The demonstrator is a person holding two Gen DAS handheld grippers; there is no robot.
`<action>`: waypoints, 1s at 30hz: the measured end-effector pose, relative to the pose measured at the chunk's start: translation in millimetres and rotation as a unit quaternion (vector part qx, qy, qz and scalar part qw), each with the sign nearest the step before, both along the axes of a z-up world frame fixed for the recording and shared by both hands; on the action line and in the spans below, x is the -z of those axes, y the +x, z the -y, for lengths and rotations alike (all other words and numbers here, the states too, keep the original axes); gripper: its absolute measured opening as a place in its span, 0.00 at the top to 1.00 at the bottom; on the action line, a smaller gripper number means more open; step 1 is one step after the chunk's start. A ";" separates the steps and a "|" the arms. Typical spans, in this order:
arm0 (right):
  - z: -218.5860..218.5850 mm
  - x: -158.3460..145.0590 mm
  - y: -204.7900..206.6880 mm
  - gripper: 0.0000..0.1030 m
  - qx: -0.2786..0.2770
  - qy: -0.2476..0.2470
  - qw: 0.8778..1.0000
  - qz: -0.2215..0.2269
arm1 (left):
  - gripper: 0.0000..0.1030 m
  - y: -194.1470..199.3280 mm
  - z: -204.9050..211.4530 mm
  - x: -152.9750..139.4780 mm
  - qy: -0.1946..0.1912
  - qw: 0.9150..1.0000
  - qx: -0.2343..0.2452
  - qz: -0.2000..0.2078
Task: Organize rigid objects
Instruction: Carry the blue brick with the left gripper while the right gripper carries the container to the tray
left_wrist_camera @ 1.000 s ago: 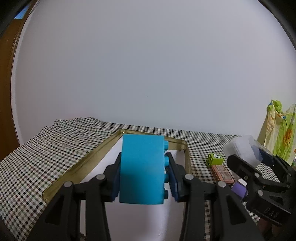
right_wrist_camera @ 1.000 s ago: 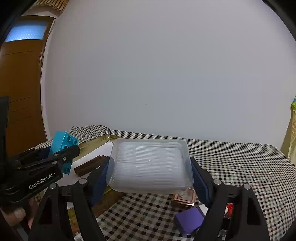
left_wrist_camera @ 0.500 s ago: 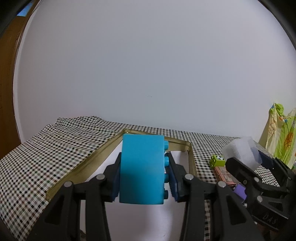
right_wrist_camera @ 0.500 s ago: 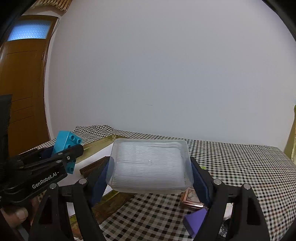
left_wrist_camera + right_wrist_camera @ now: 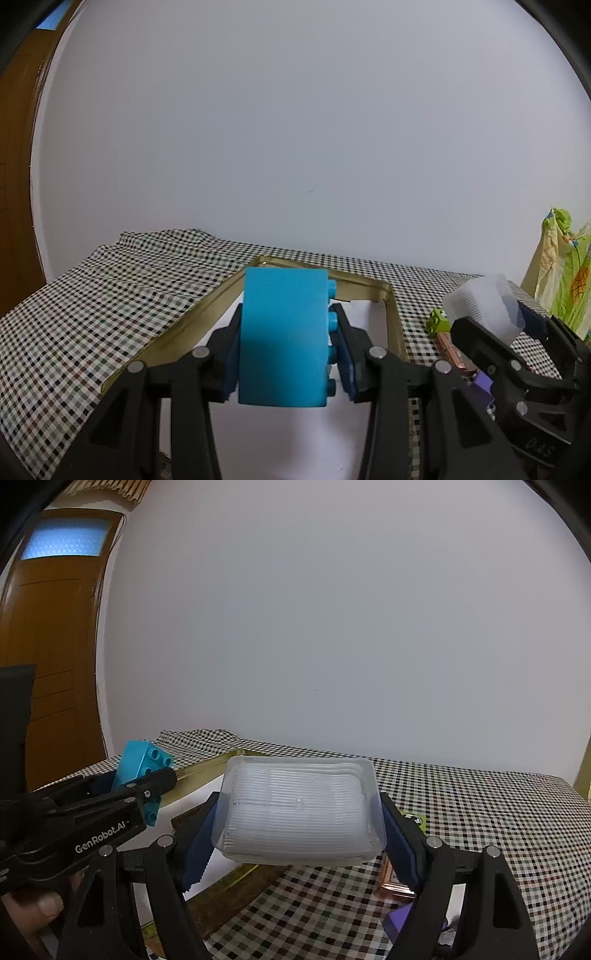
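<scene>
Left wrist view: both loads higher above the tray

The left gripper pinches the blue block over the gold tray, which sits lower in view than a second ago. The right gripper clamps the clear plastic container above the checkered cloth, also raised; the green toy now shows beside it.
</scene>
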State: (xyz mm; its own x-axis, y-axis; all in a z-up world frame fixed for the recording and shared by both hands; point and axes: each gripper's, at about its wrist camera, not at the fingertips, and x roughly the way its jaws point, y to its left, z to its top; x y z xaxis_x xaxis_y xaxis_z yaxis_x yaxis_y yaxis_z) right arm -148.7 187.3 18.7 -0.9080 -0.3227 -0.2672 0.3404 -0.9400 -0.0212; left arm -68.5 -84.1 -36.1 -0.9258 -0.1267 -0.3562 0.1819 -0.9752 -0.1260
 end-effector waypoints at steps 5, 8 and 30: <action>-3.4 -0.6 2.6 0.21 -0.005 0.001 1.000 0.000 | 0.59 -1.4 4.1 0.9 0.001 1.000 -0.002 0.007; -5.5 0.6 2.0 0.21 -0.010 0.002 1.000 0.000 | 0.59 -1.0 5.2 1.1 0.001 1.000 -0.003 0.007; -7.8 -7.3 0.8 0.21 -0.040 0.014 0.999 0.009 | 0.59 2.6 25.4 1.4 -0.004 0.998 -0.038 0.043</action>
State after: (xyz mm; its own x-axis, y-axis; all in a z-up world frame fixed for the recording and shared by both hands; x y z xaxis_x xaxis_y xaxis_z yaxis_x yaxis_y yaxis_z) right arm -147.9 195.0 26.0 -0.8746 -0.3857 -0.2938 0.4142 -0.9093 -0.0393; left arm -65.9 -109.6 -37.5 -0.8795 -0.1990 -0.4322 0.2654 -0.9591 -0.0984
